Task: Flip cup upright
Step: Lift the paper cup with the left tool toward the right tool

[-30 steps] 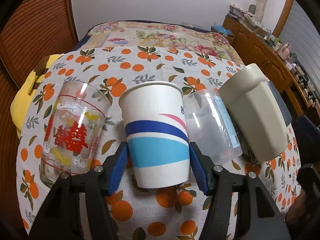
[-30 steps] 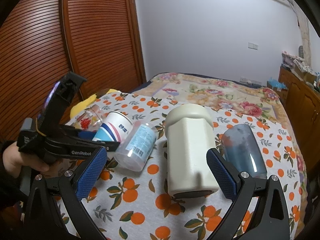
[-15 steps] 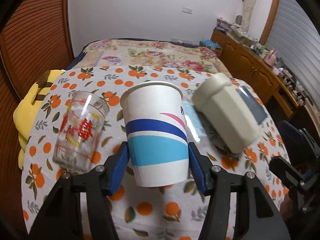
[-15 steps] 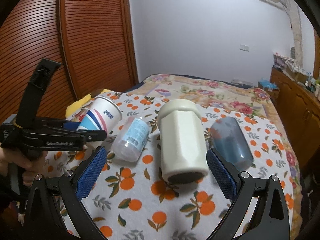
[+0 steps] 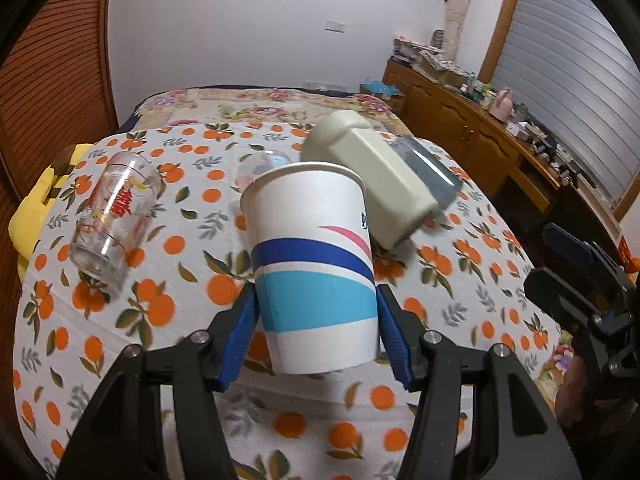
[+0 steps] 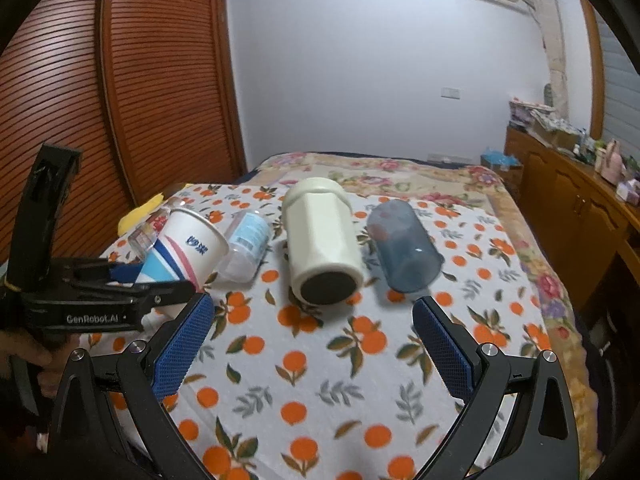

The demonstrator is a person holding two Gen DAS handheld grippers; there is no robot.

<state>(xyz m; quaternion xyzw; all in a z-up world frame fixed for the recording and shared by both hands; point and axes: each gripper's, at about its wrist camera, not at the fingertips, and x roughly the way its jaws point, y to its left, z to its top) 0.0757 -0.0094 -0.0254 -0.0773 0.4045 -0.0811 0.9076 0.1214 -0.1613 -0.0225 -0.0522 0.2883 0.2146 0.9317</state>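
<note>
- Since a second ago I have raised the paper cup (image 5: 314,264) off the tablecloth (image 5: 192,280) and tipped it mouth-up; the glass tumbler (image 5: 114,220), then right beside it, now lies well apart at ten o'clock.
- My left gripper (image 5: 314,336) is clamped on the cup's lower half, a blue pad pressed to each side. In the right wrist view the cup (image 6: 186,250) leans, mouth toward one o'clock.
- My right gripper (image 6: 308,344) hangs with its fingers spread wide, nothing between them, above the cloth.
- At twelve o'clock from it the cream cup (image 6: 322,242) lies on its side, dark base toward me.
- The blue-grey cup (image 6: 404,254) lies at one o'clock, the clear plastic cup (image 6: 246,246) at eleven.
</note>
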